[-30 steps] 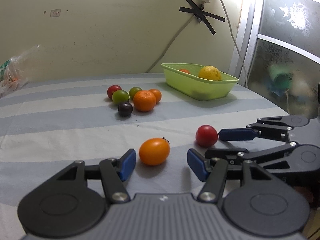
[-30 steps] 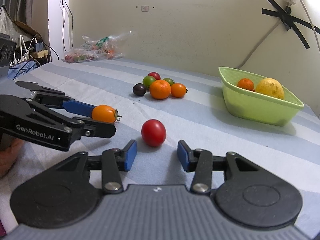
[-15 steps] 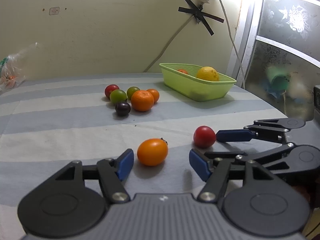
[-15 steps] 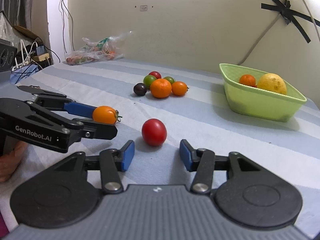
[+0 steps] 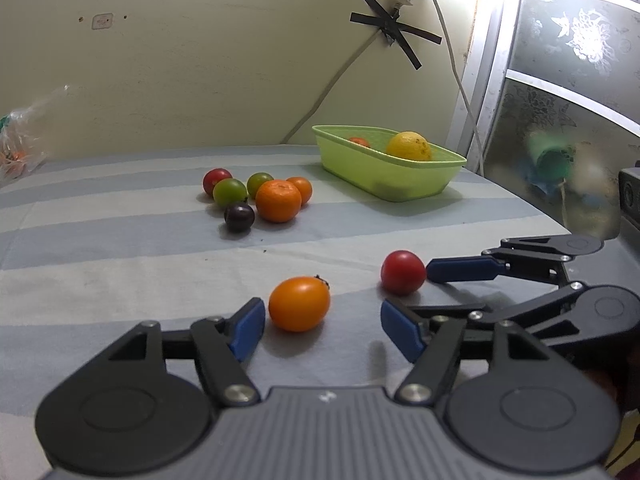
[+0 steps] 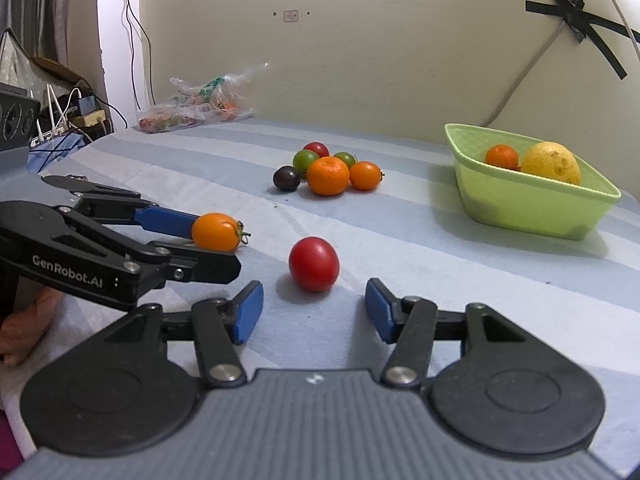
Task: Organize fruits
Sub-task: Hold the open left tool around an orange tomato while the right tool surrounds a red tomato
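My left gripper (image 5: 322, 326) has its fingers (image 5: 248, 326) released; they have just been spreading, and the orange tomato (image 5: 299, 303) lies on the striped worktop (image 5: 120, 264) just ahead of them, nearer the left one, untouched. My right gripper (image 6: 314, 310) is likewise released, its fingers (image 6: 249, 310) having just widened, with the red tomato (image 6: 314, 264) lying free just beyond the gap. Farther ahead sits a cluster of fruits (image 6: 326, 168); beyond the right fingers the green basket (image 6: 532, 208) holds a yellow fruit (image 6: 551, 162) and a small orange one (image 6: 501, 157).
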